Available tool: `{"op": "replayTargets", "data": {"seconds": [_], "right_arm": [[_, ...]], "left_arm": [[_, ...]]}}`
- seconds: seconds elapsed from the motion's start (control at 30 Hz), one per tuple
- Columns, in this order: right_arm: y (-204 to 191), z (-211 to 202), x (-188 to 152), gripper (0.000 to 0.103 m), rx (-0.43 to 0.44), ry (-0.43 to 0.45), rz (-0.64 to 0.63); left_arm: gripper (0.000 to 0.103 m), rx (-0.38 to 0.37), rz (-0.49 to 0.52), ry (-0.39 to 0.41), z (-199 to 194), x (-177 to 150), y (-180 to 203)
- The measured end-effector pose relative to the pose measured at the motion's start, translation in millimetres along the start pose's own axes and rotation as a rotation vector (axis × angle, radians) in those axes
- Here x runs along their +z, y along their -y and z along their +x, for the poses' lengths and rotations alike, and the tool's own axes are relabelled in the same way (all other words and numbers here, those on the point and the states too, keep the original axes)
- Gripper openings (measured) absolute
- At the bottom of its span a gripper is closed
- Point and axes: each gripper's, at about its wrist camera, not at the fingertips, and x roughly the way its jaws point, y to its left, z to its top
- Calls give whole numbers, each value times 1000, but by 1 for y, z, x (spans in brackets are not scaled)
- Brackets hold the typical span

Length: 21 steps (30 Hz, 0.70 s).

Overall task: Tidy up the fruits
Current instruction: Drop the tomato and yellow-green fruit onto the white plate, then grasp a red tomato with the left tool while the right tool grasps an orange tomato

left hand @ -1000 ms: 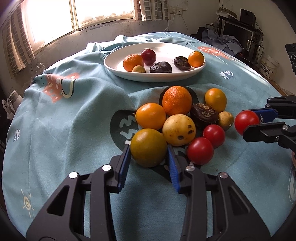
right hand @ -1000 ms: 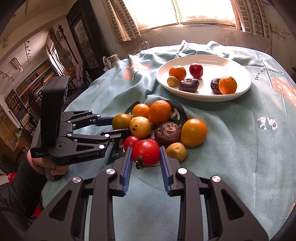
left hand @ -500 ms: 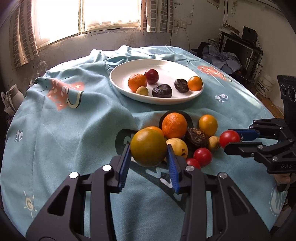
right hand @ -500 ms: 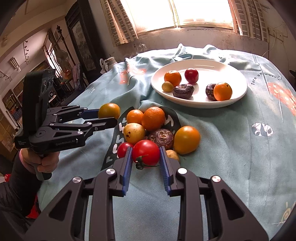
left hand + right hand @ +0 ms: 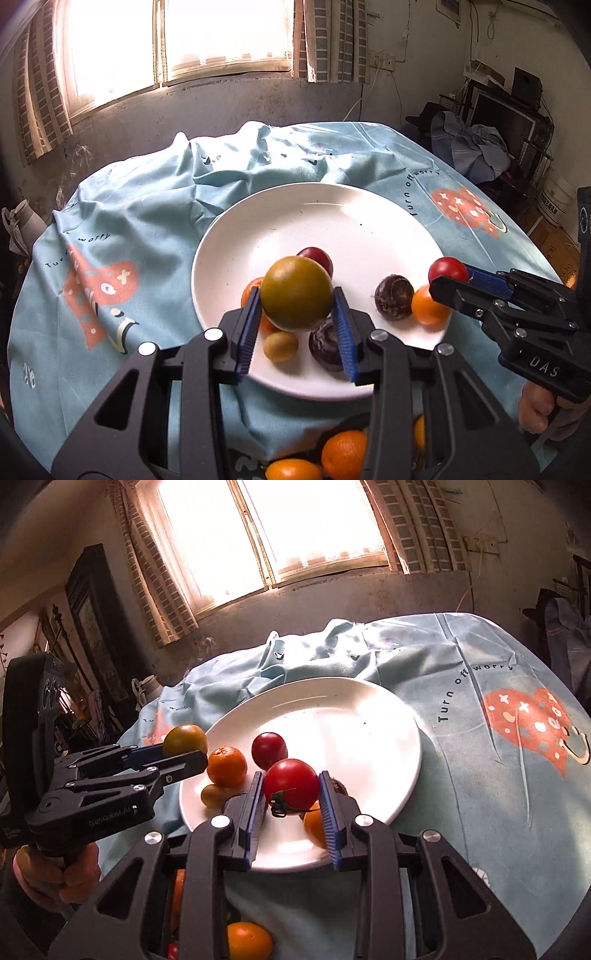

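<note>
My left gripper (image 5: pixel 297 295) is shut on a greenish-orange citrus fruit (image 5: pixel 296 292) and holds it above the near side of the white plate (image 5: pixel 369 221). My right gripper (image 5: pixel 291 788) is shut on a red tomato (image 5: pixel 291 785) with a green stem, held above the plate's (image 5: pixel 351 709) near edge. On the plate lie a red plum (image 5: pixel 269 749), an orange mandarin (image 5: pixel 226 766), a small yellow-green fruit (image 5: pixel 280 346), two dark wrinkled fruits (image 5: pixel 393 302) and a small orange (image 5: pixel 428 306). The left gripper with its fruit (image 5: pixel 184 740) also shows in the right wrist view.
A light blue printed cloth (image 5: pixel 129 221) covers the round table and is bunched behind the plate. Several oranges (image 5: pixel 341 454) lie on the cloth under my grippers. A window wall stands behind; furniture and clutter (image 5: pixel 498 122) stand at the right.
Both grippers have lifted their fruits from the pile and carried them forward over the plate. The pile now lies below and behind the fingers.
</note>
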Motion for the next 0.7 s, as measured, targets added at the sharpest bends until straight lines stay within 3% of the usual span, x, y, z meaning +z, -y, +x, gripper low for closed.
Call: {"op": "replayTargets", "data": {"seconds": [0.1, 0.13, 0.17, 0.2, 0.23, 0.3, 0.47, 0.7], "right_arm": [[4, 18, 5, 33, -19, -8, -31], [3, 21, 6, 41, -15, -18, -38], [2, 20, 4, 42, -5, -27, -41], [1, 20, 4, 48, 1, -35, -44], [-1, 17, 3, 58, 0, -39, -48], [-9, 7, 2, 63, 0, -24, -66], [-30, -19, -11, 64, -15, -21, -138], [-39, -35, -57, 64, 34, -125, -151]], "left_arm": [[40, 22, 2, -21, 20, 9, 2], [41, 33, -3, -25, 22, 10, 1], [56, 41, -10, -19, 20, 10, 1], [84, 62, -17, 6, 14, 9, 0], [93, 92, -24, 44, 5, 8, -1], [97, 110, -21, 95, -16, 1, -4], [101, 111, -37, 88, -60, -31, -16], [101, 129, -135, 115, -94, -102, -39]]}}
